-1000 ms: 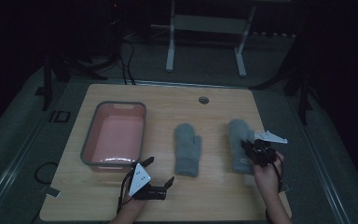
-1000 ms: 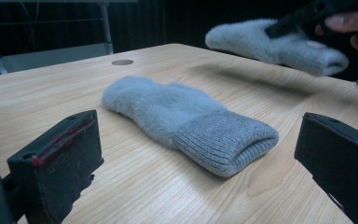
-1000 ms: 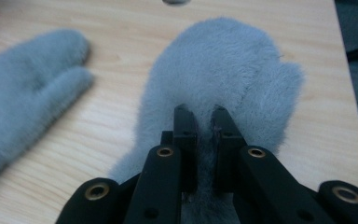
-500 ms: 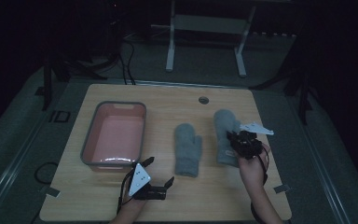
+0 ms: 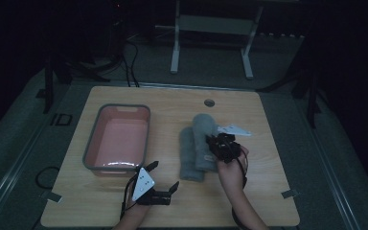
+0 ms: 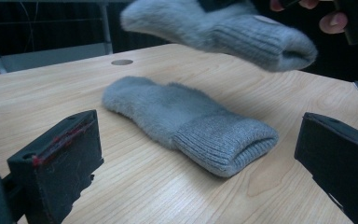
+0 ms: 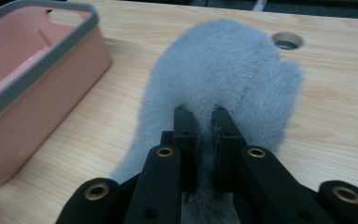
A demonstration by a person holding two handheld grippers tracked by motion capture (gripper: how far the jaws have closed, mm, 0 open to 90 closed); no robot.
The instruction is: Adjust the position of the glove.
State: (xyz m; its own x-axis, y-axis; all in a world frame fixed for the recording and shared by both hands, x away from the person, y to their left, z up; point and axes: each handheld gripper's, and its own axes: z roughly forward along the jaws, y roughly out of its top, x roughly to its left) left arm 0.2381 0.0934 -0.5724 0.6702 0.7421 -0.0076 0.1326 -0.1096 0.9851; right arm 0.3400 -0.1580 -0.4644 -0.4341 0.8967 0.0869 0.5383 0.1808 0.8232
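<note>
Carried leftward, right gripper [image 5: 219, 145] fingers pinch lifted mitten [image 6: 223, 28] above second mitten [image 6: 186, 123].

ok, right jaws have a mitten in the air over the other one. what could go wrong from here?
1. The right gripper pinches only a thin fold of the held mitten, so it could slip out.
2. It hangs low over the second mitten and may drag it.
3. The pink bin is a stretch away; its rim could snag the hanging end.

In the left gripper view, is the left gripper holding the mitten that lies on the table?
No: the lying mitten rests on the table between the left gripper's wide-apart fingers, which do not touch it.
</note>
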